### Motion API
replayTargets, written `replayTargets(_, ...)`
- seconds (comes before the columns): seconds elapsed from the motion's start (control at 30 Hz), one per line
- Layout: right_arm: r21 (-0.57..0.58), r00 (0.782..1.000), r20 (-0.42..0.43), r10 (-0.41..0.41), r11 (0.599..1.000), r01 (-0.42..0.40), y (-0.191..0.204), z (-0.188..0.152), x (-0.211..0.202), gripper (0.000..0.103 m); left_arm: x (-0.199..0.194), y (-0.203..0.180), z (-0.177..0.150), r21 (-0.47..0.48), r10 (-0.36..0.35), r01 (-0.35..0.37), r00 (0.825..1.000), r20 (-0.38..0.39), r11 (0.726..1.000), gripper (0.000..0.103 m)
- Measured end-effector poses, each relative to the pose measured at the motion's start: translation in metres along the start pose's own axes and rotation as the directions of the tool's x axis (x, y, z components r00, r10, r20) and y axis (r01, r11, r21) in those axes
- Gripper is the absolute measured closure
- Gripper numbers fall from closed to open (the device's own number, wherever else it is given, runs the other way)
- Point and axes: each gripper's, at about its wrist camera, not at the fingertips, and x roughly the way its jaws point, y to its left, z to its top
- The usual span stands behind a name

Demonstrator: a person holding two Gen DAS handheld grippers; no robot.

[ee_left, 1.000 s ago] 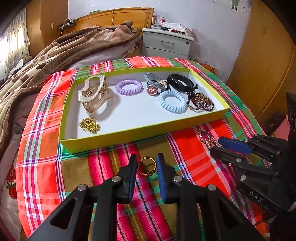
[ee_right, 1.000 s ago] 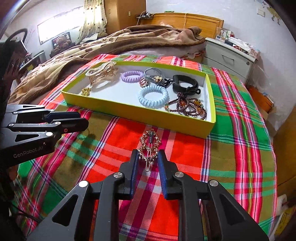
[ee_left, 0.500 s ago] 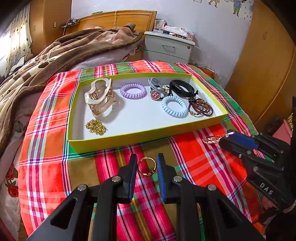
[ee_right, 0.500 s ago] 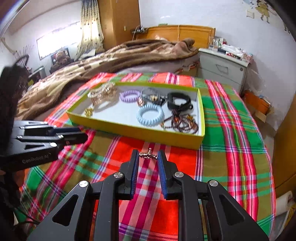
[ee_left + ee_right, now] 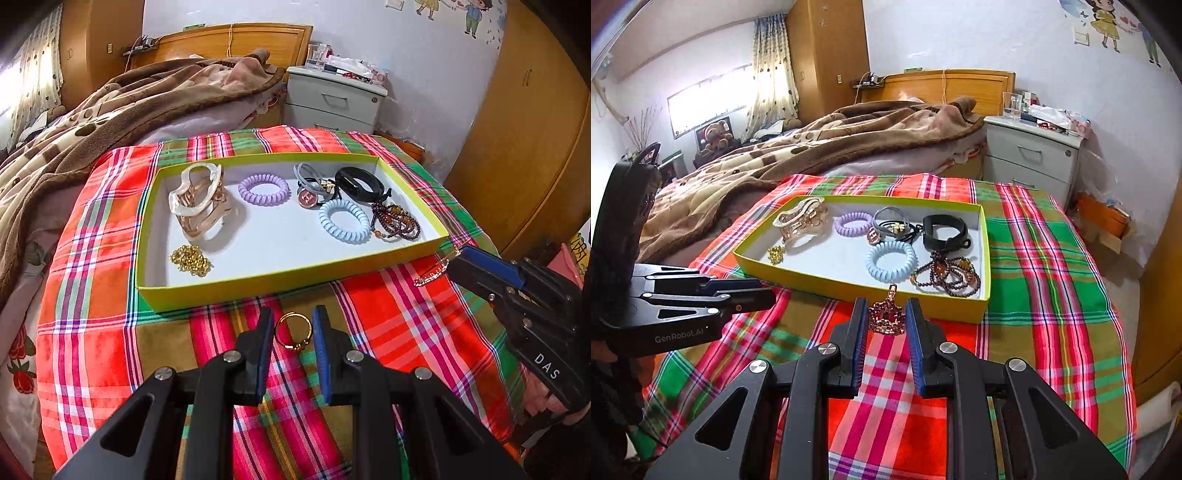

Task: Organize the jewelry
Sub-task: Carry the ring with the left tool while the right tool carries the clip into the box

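Observation:
My left gripper (image 5: 293, 332) is shut on a gold ring (image 5: 293, 331) and holds it above the plaid cloth, just in front of the yellow tray (image 5: 258, 282). My right gripper (image 5: 886, 321) is shut on a rose-gold hair clip (image 5: 887, 317), lifted near the tray's front right corner; the clip also shows in the left wrist view (image 5: 434, 273). The tray (image 5: 827, 284) holds a gold claw clip (image 5: 199, 206), a purple coil tie (image 5: 263, 190), a blue coil tie (image 5: 344, 220), a bead bracelet (image 5: 397, 221), a black band (image 5: 360, 181) and a gold chain (image 5: 190, 260).
The plaid cloth (image 5: 92, 295) covers the table. A bed with a brown blanket (image 5: 110, 110) lies behind and left. A grey nightstand (image 5: 332, 99) stands at the back. A wooden wardrobe (image 5: 524, 147) is on the right.
My right gripper has closed on the hair clip and lifted it off the cloth toward the tray. My left gripper has risen with the ring held.

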Motion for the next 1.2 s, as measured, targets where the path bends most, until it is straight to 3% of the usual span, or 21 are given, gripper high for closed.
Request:
replayTargets(0.53, 0.027, 0.999, 0.013, 0.033, 0.999, -0.033, -0.009, 0.039, 0.013, 0.082, 0.000, -0.002, 0.045, 0.029, -0.012, 0.011, 0.999, 0.037, 1.000, 0.081)
replayTargets(1.13, 0.059, 0.987, -0.148, 0.063, 0.997, -0.055, -0.025, 0.050, 0.077, 0.082, 0.047, 0.003, 0.065, 0.035, 0.027, -0.026, 1.000, -0.005, 0.999, 0.081)
replayTargets(1.2, 0.060, 0.986, -0.155, 0.062, 0.997, -0.053, -0.027, 0.051, 0.082, 0.087, 0.051, 0.004, 0.065, 0.032, 0.023, -0.022, 1.000, -0.012, 0.999, 0.081)
